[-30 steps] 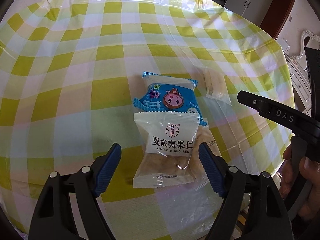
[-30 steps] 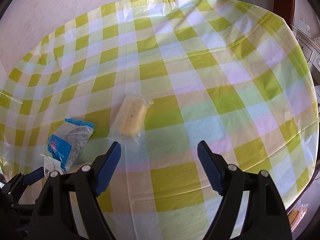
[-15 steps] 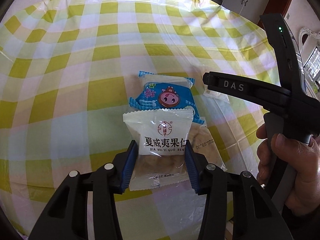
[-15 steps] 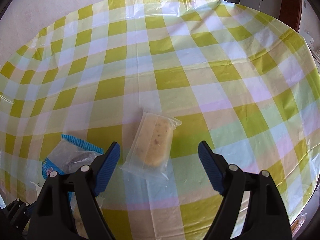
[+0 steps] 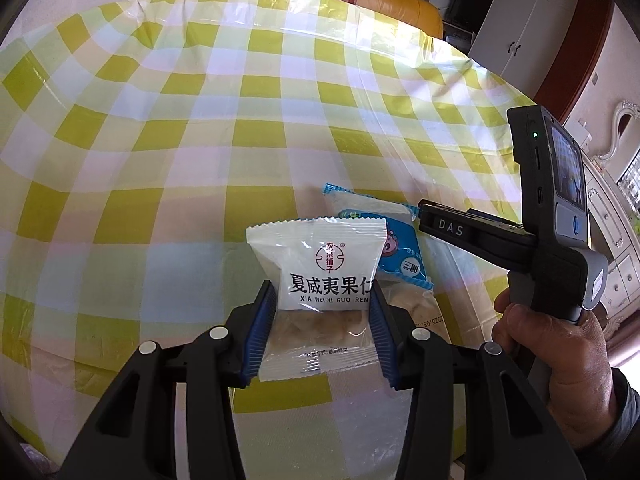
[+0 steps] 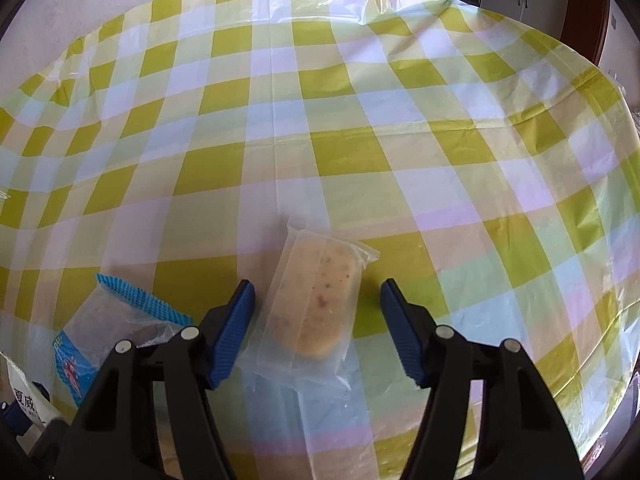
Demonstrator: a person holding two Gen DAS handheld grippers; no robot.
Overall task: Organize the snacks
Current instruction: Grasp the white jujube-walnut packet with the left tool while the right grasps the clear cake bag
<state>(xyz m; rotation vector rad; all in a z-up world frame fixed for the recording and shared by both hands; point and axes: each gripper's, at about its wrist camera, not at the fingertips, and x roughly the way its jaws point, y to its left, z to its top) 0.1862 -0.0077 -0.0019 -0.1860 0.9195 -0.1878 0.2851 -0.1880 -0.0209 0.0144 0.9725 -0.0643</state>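
In the left wrist view the left gripper (image 5: 322, 334) has its jaws clamped on the white packet (image 5: 320, 280), the blue pads (image 5: 260, 336) pressing into its lower half from both sides. The packet stands upright between them, printed face toward the camera, its crimped top edge raised off the table (image 5: 160, 160), which wears a yellow-green checked cloth. Just behind the packet and partly hidden by it lies the blue packet (image 5: 400, 256) with a cartoon face, flat on the cloth; a clear wrapper (image 5: 416, 308) shows beneath the blue one's near edge. On the right the right hand (image 5: 560, 364) grips the handle of the right gripper, whose black body reaches in over the table past the blue packet's far corner; its jaws cannot be made out from here. A yellow chair (image 5: 400, 12) and white cabinets (image 5: 512, 20) stand beyond the table. In the right wrist view the right gripper (image 6: 318, 328) has its jaws apart, one on each side of the cake bar (image 6: 316, 308), a pale bar in a clear wrapper lying flat on the table (image 6: 360, 120) and pointing away from the camera. Neither pad touches the wrapper. To the left, near the left jaw, lies the blue packet (image 6: 108, 328), and at the lower left edge a corner of the white packet (image 6: 28, 400) shows.
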